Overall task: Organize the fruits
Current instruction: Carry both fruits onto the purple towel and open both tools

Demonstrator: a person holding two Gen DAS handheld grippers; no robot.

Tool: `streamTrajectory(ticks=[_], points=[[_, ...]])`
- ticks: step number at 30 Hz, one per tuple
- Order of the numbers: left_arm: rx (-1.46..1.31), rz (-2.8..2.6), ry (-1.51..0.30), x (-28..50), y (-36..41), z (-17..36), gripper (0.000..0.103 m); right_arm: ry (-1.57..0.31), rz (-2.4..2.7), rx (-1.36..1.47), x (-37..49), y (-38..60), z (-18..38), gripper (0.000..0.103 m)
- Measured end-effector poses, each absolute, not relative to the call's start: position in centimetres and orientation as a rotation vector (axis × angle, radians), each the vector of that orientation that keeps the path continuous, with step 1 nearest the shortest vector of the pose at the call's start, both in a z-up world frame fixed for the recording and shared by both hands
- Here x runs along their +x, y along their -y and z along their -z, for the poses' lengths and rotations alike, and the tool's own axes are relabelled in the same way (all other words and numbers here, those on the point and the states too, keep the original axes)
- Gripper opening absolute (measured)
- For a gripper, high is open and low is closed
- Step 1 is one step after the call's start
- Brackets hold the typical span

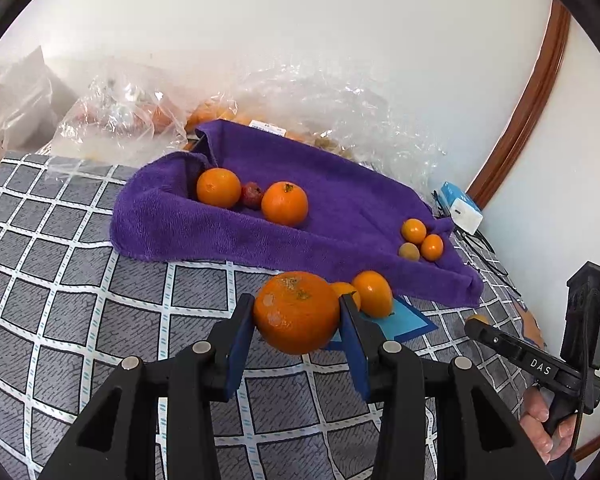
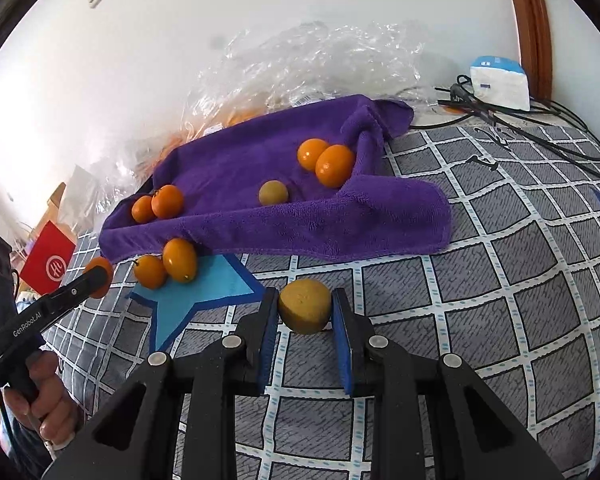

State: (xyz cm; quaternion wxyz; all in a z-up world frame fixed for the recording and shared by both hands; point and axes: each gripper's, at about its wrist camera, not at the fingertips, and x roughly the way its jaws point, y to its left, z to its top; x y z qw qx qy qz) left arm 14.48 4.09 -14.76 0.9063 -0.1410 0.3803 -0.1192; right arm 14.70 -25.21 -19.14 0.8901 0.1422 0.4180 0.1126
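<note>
In the left wrist view, a large orange [image 1: 296, 312] was clamped by the left gripper [image 1: 298, 320] above the checked cloth [image 1: 80, 280], short of the purple towel [image 1: 340, 200] where matching fruit was grouped. In the right wrist view, a small yellowish fruit [image 2: 305, 306] was gripped by the right gripper [image 2: 305, 320], apparently for the towel's small-fruit end.

1. Purple towel [image 1: 300, 184], ahead of both hand-held grippers: thick terry cloth, fuzzy matt pile, stitched hem.
2. Checked cover [image 1: 80, 280] under the hand-held grippers: woven cloth, matt, fine grain in the grey squares.
3. Left hand-held gripper [image 1: 297, 314]: matt black plastic frame, blue pads, small bright metal pins.
4. Large orange [image 1: 296, 312] between its pads: pebbled peel, slight sheen, pale scuffs.
5. Yellowish fruit [image 2: 305, 306] in the right hand-held gripper [image 2: 305, 308]: dull, speckled skin.
6. Small oranges [image 2: 327, 160] on the towel: smooth, glossy.
7. Plastic bags [image 1: 340, 96] beyond the towel: clear crinkled film, shiny.
8. Door frame [image 1: 540, 92] far right: varnished wood.
</note>
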Motion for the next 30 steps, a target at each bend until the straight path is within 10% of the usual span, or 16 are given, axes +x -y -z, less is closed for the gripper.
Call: streamTrajectory(ticks=[30], points=[[-0.308, 0.155, -0.611, 23.4, -9.0, -1.3, 0.040, -0.710, -0.156, 0.183, 27.6, 23.4, 2.6, 0.026]])
